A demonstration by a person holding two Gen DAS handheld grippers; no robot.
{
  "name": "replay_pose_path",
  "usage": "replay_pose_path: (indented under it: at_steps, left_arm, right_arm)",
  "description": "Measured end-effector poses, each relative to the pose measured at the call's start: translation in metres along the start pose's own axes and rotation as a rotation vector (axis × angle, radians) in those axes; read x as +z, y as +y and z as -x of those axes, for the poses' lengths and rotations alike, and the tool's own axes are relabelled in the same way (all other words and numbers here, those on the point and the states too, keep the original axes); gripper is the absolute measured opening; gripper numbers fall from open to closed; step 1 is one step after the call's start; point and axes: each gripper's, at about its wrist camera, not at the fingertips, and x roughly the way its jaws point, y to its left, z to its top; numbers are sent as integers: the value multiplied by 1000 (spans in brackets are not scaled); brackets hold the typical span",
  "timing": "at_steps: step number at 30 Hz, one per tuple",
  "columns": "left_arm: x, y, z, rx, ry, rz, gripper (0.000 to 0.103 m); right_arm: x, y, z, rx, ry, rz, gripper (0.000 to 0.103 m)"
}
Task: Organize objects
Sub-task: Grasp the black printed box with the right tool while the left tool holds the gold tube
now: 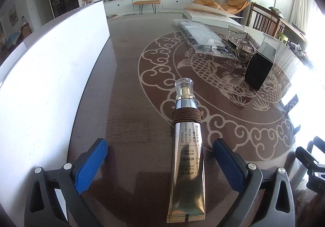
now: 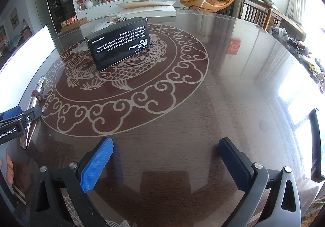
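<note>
A gold eye-cream tube (image 1: 187,158) with a clear cap and a brown cord round its neck lies flat on the dark table (image 1: 126,89), cap pointing away. My left gripper (image 1: 160,149) is open, its blue pads on either side of the tube without touching it. The tube also shows at the left edge of the right wrist view (image 2: 36,95), beside the left gripper's finger. My right gripper (image 2: 165,149) is open and empty over bare table. A black box (image 2: 118,44) with white print sits on the fish pattern; it also shows in the left wrist view (image 1: 260,66).
A large white box (image 1: 50,76) stands along the table's left side. A plastic bag (image 1: 201,38), a metal mesh item (image 1: 243,42) and a flat white box (image 1: 213,14) lie at the far side. Chairs stand to the right (image 2: 258,11).
</note>
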Motion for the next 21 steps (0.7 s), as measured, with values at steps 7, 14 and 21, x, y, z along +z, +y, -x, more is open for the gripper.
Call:
replay_pose_path:
  at_steps: [7,14,21]
  left_arm:
    - [0,-1,0,0,0,0,103]
    - [0,-1,-1,0,0,0,103]
    - [1,-1,-1,0,0,0,103]
  right_arm:
    - [0,0,0,1,2,1,103]
    - [79,17,-10,124,44,-158,95]
    - [172,65,-60,205,183,-301,98]
